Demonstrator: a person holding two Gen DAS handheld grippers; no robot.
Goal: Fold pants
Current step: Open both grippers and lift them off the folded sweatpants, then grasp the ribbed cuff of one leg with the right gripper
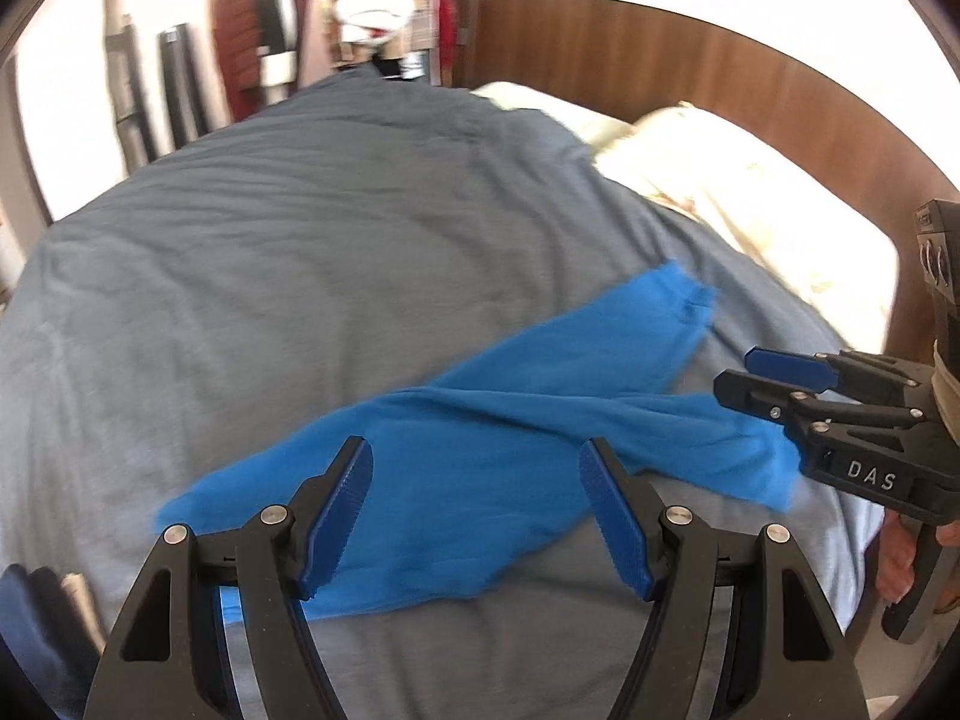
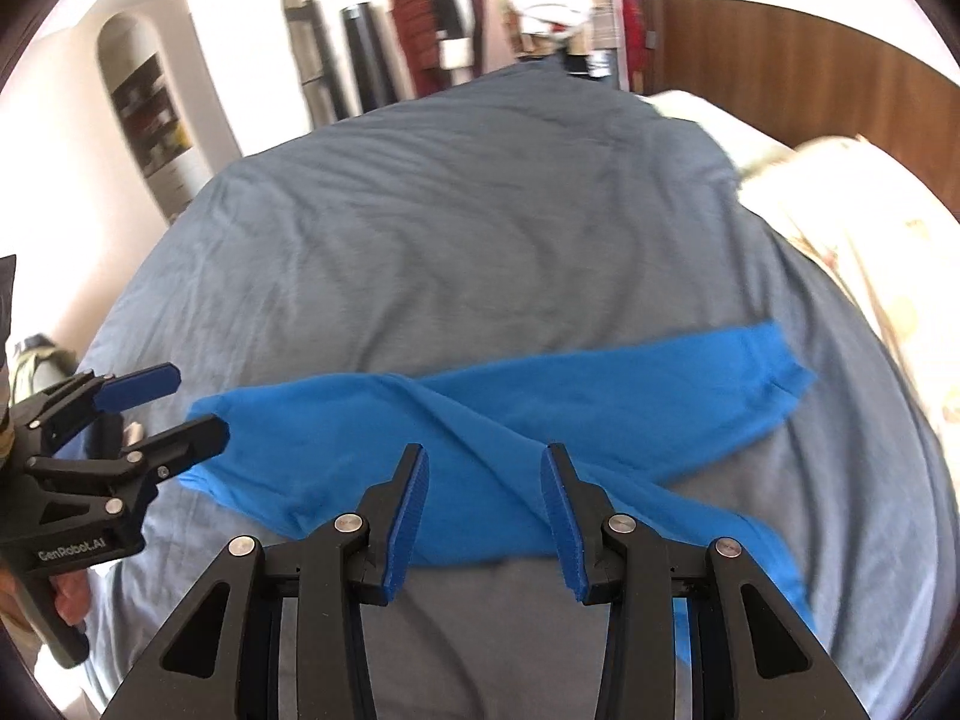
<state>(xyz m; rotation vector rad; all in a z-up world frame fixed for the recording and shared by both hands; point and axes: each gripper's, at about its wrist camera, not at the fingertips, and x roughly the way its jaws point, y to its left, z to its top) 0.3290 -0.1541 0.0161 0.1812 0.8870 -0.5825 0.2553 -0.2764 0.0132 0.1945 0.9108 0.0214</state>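
Bright blue pants (image 1: 480, 450) lie crumpled on a grey bed cover (image 1: 300, 270), their two legs crossing; they also show in the right wrist view (image 2: 540, 420). My left gripper (image 1: 477, 492) is open and empty, hovering just above the pants' waist end; it also shows at the left of the right wrist view (image 2: 192, 405). My right gripper (image 2: 483, 498) is open and empty above the crossing of the legs; it shows at the right of the left wrist view (image 1: 735, 372), near the leg ends.
A cream pillow (image 1: 750, 204) lies at the bed's head by a brown wooden headboard (image 1: 660, 54). Clothes hang on a rack (image 2: 528, 6) beyond the far side of the bed. An arched wall shelf (image 2: 150, 114) stands at the left.
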